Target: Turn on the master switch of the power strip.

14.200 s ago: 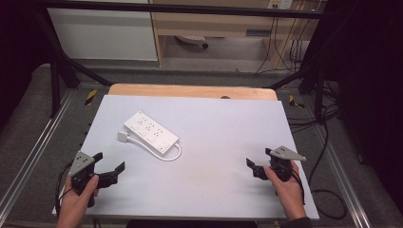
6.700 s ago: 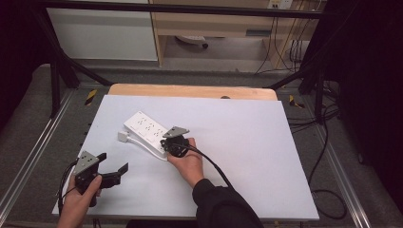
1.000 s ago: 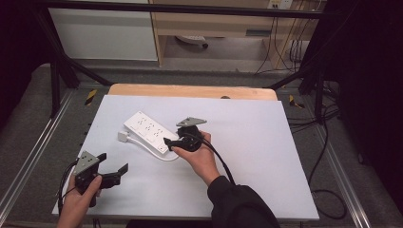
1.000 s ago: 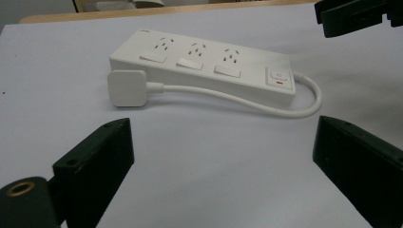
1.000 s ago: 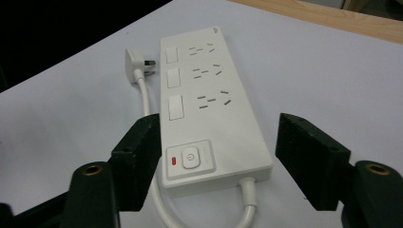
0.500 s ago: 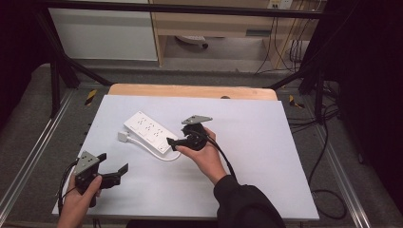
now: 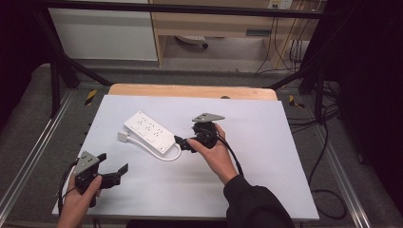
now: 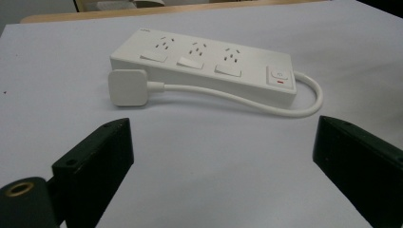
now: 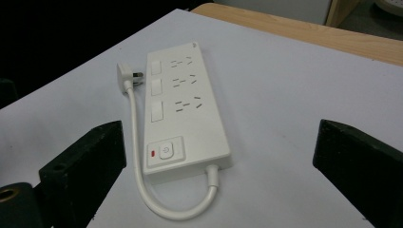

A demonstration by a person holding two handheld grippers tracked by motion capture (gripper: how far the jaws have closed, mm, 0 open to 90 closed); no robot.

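While the right gripper (image 7: 183, 142) hovers wide open just beside the white power strip (image 7: 148, 132), the left gripper (image 7: 115, 175) gapes empty nearer the person.

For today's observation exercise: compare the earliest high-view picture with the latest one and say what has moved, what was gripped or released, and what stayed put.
The right gripper moved from the table's right near edge across to the power strip, and has since backed slightly away from its switch end. Its jaws are open and hold nothing. The strip has turned a little on the table, its cable still looped. The left gripper stayed open at the near left corner.
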